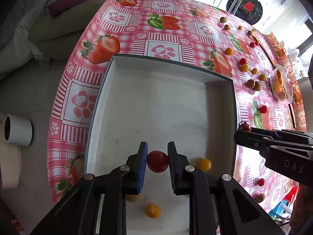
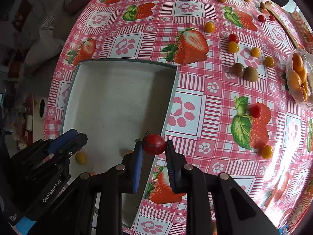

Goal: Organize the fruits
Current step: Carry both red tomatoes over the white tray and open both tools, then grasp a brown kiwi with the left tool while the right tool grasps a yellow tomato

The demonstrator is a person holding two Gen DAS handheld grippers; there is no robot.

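A white tray lies on the strawberry-print tablecloth; it also shows in the right wrist view. My left gripper is shut on a red cherry tomato and holds it over the tray's near part. Yellow tomatoes lie in the tray. My right gripper is shut on another red cherry tomato with a stem, above the tray's right rim. The right gripper shows in the left wrist view, the left gripper in the right wrist view.
Several red, yellow and brown small fruits are scattered on the cloth at the right, such as a red one, a yellow one and two brown ones. A plastic bag of orange fruit lies far right. A white cup stands on the floor.
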